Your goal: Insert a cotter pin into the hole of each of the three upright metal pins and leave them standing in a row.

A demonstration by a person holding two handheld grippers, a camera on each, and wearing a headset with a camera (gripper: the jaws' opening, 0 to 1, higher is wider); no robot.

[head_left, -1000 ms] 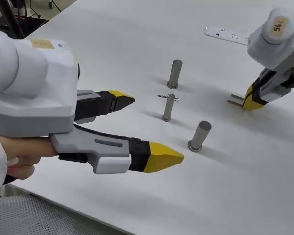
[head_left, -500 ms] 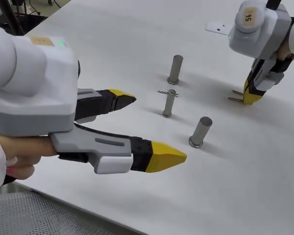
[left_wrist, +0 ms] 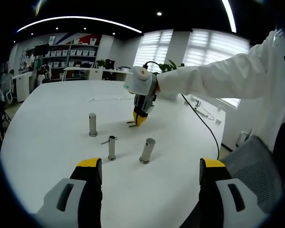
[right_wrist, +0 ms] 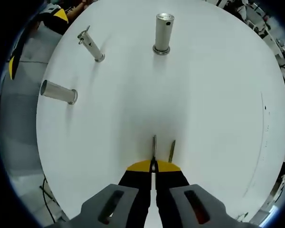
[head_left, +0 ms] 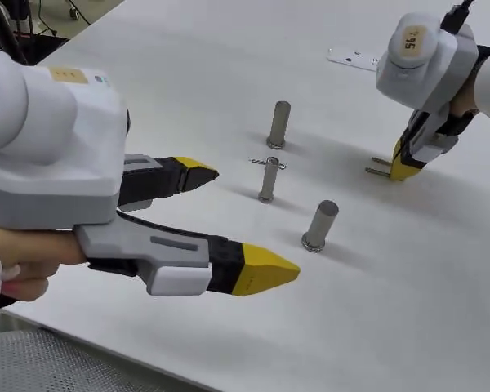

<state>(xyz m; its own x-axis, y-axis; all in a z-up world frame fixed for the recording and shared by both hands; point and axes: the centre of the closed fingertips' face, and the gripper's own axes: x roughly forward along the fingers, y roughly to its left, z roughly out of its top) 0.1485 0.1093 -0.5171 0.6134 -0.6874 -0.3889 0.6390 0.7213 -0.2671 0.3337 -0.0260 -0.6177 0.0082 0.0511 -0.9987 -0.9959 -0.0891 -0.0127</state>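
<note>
Yellow-tipped jaws of the left gripper (head_left: 257, 220) stand spread wide over the white table (head_left: 188, 65), short of the three upright metal pins (head_left: 278, 124). We record the right gripper (right_wrist: 153, 167) pinching a cotter pin (right_wrist: 154, 147) at the table surface, with a second cotter pin (right_wrist: 171, 150) just beside it. The middle pin (head_left: 267, 184) carries a third cotter pin (head_left: 267, 163) through its hole.

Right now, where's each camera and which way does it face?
Head view: headset, looking forward and down at the table; left gripper and a hand near, right gripper far right.
Left gripper view: on that gripper, along open jaws toward the right gripper and a sleeve.
Right gripper view: on that gripper, along jaws shut on a cotter pin, down at the table.
Shared: all three show the three metal pins.
</note>
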